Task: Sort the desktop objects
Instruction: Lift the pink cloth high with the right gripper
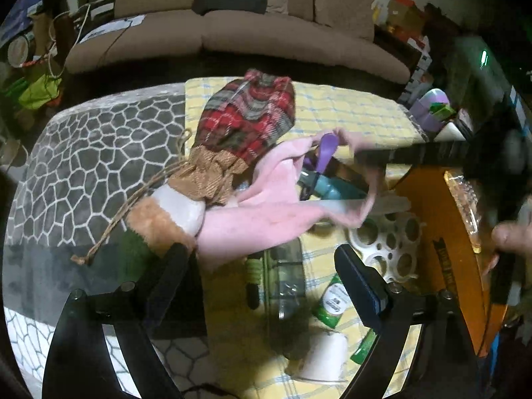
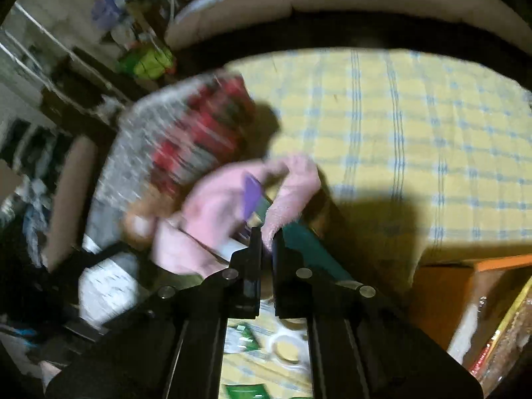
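A pink cloth [image 1: 266,209] lies draped over a purple spoon [image 1: 324,153] and a teal object [image 1: 335,191] on the yellow checked tablecloth [image 1: 349,109]. My right gripper [image 2: 267,237] is shut on an edge of the pink cloth [image 2: 216,206]. In the left wrist view the right gripper [image 1: 362,154] shows as a blurred dark bar coming in from the right, with a corner of the cloth raised at its tip. My left gripper [image 1: 262,252] hangs open over a clear plastic container [image 1: 286,282], its fingers holding nothing. A red plaid drawstring bag [image 1: 249,116] and a plush toy [image 1: 166,219] lie to the left.
A grey pebble-pattern mat [image 1: 83,173] covers the table's left part. To the right are an orange box [image 1: 432,216] and a white ring holder [image 1: 385,242]. Green packets [image 1: 332,302] and a white cup [image 1: 326,355] lie near. A sofa [image 1: 232,33] stands behind.
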Action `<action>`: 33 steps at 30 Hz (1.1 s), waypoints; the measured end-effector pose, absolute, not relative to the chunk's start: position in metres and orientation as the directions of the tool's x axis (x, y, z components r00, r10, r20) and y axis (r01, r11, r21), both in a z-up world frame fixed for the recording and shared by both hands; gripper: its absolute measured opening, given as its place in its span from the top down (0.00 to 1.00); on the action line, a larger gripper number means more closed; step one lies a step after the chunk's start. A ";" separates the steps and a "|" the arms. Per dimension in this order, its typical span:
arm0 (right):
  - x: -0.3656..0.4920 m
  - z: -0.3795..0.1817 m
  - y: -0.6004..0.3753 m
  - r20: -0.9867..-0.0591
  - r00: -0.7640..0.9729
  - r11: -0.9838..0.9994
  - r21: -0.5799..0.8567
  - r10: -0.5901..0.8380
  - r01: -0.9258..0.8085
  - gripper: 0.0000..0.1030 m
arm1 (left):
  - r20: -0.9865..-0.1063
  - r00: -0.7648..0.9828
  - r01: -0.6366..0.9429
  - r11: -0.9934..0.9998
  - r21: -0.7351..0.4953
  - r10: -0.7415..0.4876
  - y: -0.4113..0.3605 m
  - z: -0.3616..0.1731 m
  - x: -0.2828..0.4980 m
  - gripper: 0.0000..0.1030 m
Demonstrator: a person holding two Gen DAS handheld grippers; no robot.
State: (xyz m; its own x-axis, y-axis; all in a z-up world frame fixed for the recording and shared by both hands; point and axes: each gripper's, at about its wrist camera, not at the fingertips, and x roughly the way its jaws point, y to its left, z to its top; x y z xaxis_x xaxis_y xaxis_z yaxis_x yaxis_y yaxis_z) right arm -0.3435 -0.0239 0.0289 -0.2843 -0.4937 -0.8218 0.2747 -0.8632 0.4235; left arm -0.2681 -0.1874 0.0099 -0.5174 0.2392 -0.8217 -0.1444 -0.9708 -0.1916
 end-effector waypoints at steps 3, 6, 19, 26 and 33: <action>-0.344 0.074 -0.023 -0.753 -0.329 -0.818 0.486 -0.570 0.307 0.95 | -0.810 -0.533 -0.155 -0.969 -0.190 0.244 -0.184 0.021 -0.259 0.11; -0.339 0.127 -0.031 -0.718 -0.362 -0.799 0.478 -0.595 0.365 0.95 | -0.792 -0.551 -0.170 -0.965 -0.201 0.262 -0.182 0.037 -0.250 0.11; -0.209 0.309 -0.013 -0.631 -0.415 -0.740 0.425 -0.655 0.522 0.95 | -0.665 -0.698 -0.244 -0.961 -0.129 0.266 -0.120 0.137 -0.167 0.11; -0.128 0.356 0.033 -0.636 -0.408 -0.733 0.404 -0.655 0.548 0.95 | -0.617 -0.716 -0.321 -0.939 -0.123 0.325 -0.080 0.174 -0.100 0.07; -0.053 0.390 0.068 -0.639 -0.393 -0.718 0.385 -0.660 0.579 0.95 | -0.617 -0.660 -0.381 -0.899 -0.216 0.428 -0.052 0.161 -0.051 0.06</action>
